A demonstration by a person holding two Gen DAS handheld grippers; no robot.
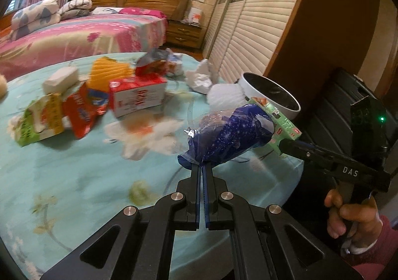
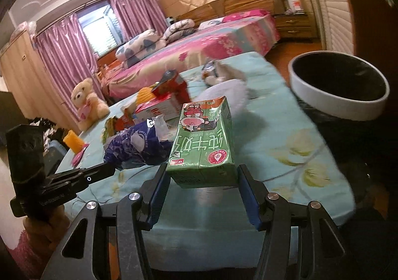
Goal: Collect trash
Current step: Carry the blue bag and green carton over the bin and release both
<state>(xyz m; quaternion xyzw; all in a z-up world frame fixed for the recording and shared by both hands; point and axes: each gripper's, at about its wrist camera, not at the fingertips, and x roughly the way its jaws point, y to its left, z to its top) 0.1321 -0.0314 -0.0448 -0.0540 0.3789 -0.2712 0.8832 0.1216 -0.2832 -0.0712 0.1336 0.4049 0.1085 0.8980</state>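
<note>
My left gripper is shut on a crumpled blue starry wrapper and holds it above the turquoise tablecloth. My right gripper is shut on a green milk carton, held beside the wrapper; the carton also shows in the left wrist view. The white-rimmed trash bin stands off the table's right edge, just beyond both items; it also shows in the right wrist view.
Loose trash lies on the table: a red-and-white box, a red wrapper, a green-yellow carton, an orange pack, white tissues. A teddy bear sits at the table's far left. A bed stands behind.
</note>
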